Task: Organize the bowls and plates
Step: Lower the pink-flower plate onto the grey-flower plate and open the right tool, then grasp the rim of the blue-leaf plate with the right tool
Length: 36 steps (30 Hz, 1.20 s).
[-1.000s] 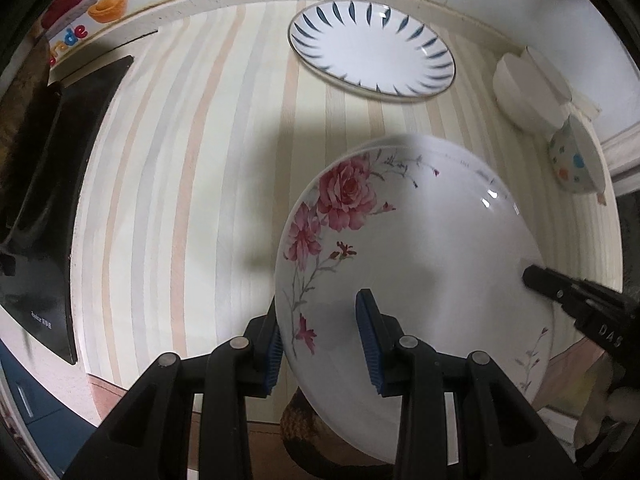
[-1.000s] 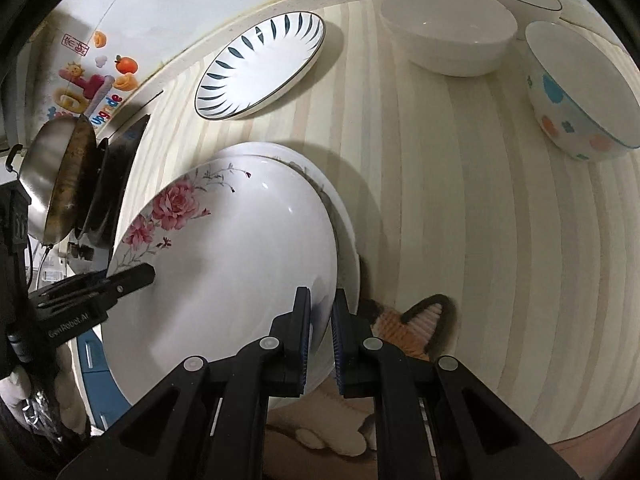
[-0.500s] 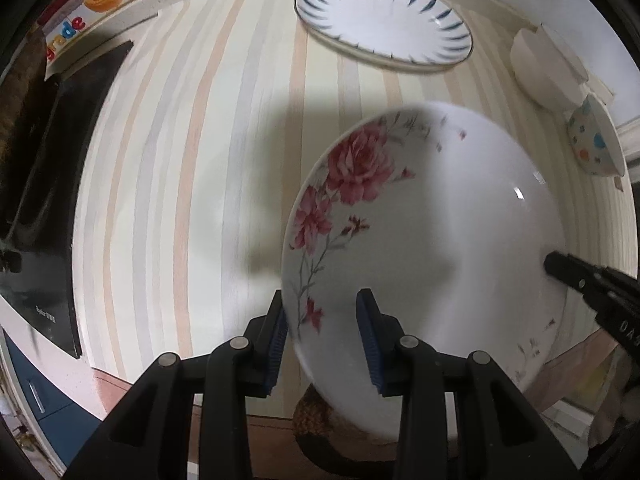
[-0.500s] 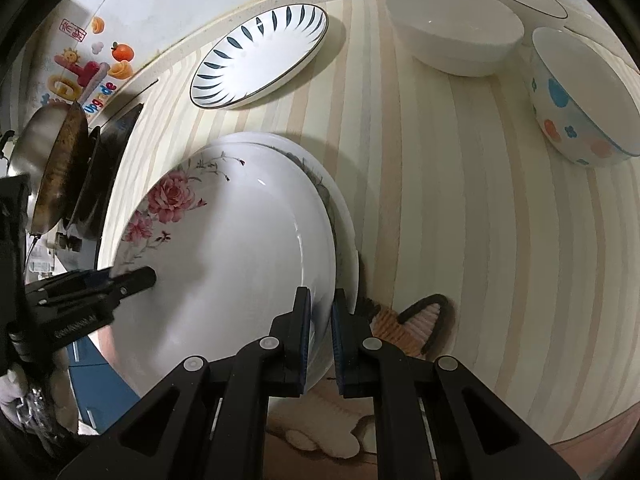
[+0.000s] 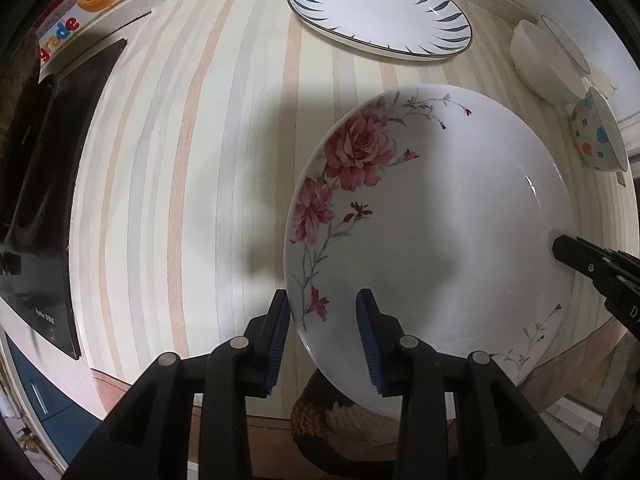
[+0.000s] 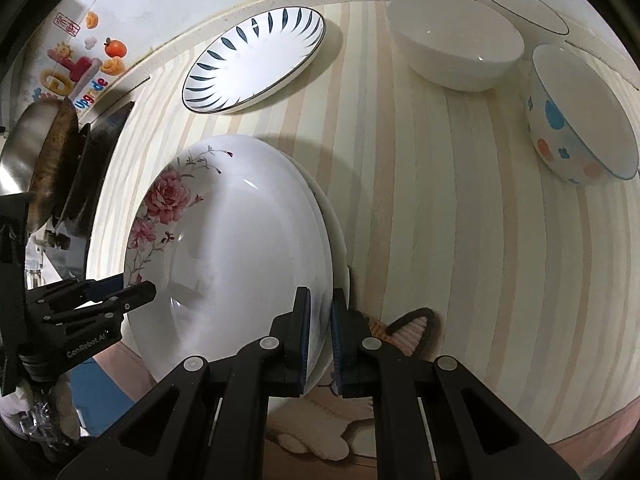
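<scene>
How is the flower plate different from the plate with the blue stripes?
The flower plate has pink roses on one side; the blue-striped plate has dark blue dashes all around its rim. The flower plate is pinched at its edges by the left gripper and right gripper, while the blue-striped plate lies alone farther back near the wall. Both are white inside.
</scene>
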Available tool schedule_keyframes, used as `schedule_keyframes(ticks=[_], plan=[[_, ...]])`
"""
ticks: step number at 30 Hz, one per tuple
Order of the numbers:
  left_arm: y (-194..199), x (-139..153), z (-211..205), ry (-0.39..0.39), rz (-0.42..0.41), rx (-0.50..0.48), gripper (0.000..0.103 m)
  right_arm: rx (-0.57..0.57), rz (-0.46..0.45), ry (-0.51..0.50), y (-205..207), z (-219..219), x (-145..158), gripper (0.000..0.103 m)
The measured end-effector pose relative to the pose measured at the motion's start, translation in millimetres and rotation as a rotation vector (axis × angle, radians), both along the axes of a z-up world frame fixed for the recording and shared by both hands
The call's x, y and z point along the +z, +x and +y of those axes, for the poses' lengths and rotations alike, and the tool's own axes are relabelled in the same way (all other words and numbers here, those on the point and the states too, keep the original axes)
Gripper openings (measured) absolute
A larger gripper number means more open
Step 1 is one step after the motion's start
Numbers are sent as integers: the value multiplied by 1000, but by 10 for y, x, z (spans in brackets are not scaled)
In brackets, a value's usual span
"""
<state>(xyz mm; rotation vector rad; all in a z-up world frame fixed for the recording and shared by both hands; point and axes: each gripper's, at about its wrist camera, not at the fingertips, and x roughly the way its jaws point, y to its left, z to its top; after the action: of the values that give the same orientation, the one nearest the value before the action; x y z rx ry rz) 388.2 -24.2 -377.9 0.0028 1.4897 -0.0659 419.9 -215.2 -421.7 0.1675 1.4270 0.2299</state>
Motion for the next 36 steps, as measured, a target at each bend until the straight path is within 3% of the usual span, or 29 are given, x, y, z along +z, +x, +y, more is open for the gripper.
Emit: schedule_keyframes(ticks=[7,13,18,19,24,28,36], plan=[[18,126,82,5,-15,5,31,11,26,-66,35,13,35,13],[146,543,213,-29,-81,39,32,-48,20,-3,167,-161,295,13],[738,784,344,-46,-165,81,33,-71,-62,96,690,-166,626,39],[902,795,389,-56,-166,92,33,-65,-81,96,850,-131,662,40],[1652,578,474,-117,-125,149,33,-51,-103,83,1629,57,599,40],[2007,336,508,-150,-75,172,33,-40,-54,87,2185,182,341,40],[2403,-93,488,-182,31,162,33,-24,33,14,2601,249,-84,40]])
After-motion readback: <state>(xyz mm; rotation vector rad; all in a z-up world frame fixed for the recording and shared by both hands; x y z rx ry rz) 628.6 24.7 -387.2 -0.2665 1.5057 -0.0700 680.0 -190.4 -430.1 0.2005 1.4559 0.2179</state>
